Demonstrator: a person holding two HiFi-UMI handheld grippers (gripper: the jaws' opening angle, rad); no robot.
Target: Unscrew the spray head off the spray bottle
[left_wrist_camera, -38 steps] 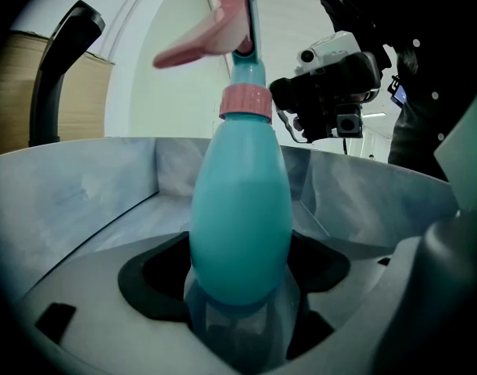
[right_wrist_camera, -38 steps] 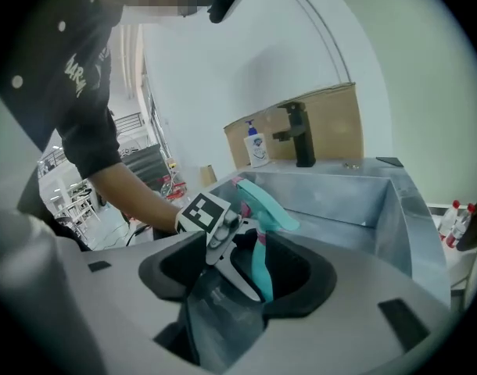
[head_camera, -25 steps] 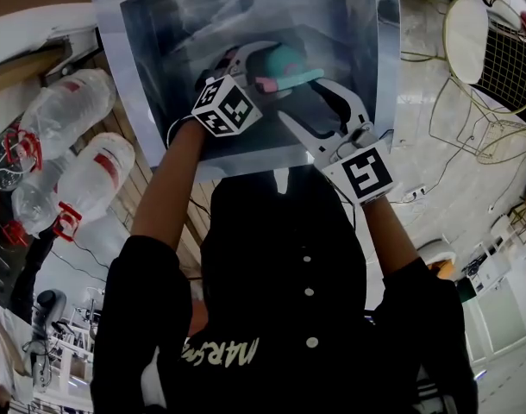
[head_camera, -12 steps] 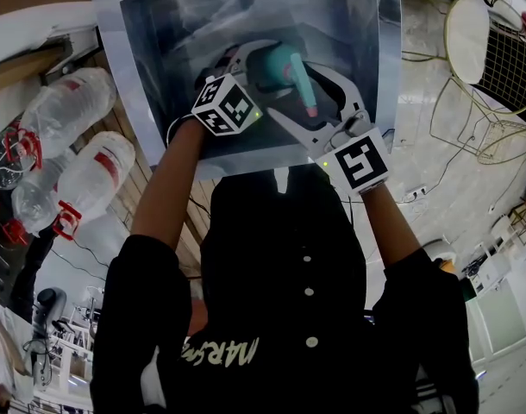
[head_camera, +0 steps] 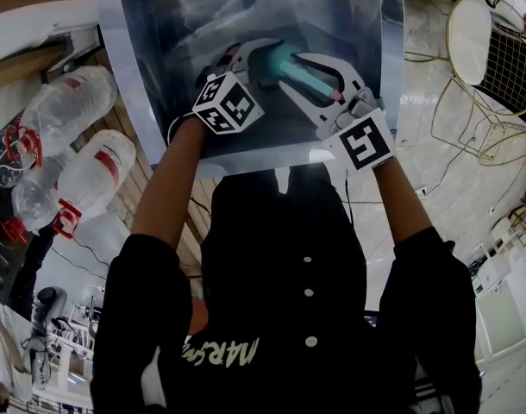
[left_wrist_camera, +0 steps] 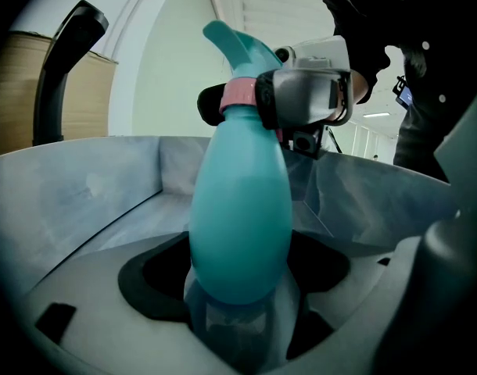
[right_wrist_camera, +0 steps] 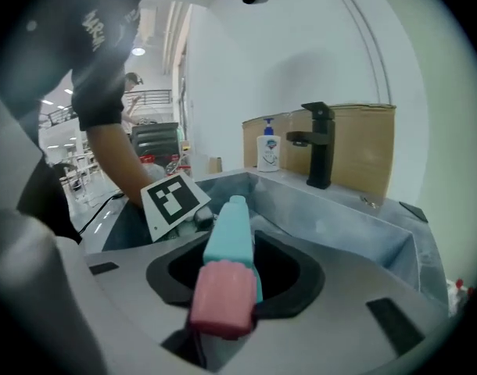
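A teal spray bottle (left_wrist_camera: 242, 209) with a pink collar (left_wrist_camera: 240, 92) is held over the sink, its body clamped in my left gripper (left_wrist_camera: 242, 319), which is shut on it. In the head view the left gripper (head_camera: 253, 61) sits at the sink's middle. My right gripper (head_camera: 313, 74) has just been closing, and the teal spray head (right_wrist_camera: 231, 237) with its pink nozzle (right_wrist_camera: 220, 299) now lies gripped between its jaws. Seen from the left gripper view, the right gripper (left_wrist_camera: 309, 92) clamps at collar height. From the right gripper view, the right gripper (right_wrist_camera: 223, 287) points at the left one's marker cube (right_wrist_camera: 174, 198).
The steel sink (head_camera: 116, 50) surrounds both grippers. A black faucet (right_wrist_camera: 320, 155) and a soap dispenser (right_wrist_camera: 267, 151) stand at its rim. Clear plastic bottles (head_camera: 73, 102) lie left of the sink. A wire basket (head_camera: 496, 50) stands at the right.
My right gripper has rolled, shifted toward the bottle and closed round the spray head. The nozzle has swung from pointing right to pointing toward the right gripper. The left gripper has kept still.
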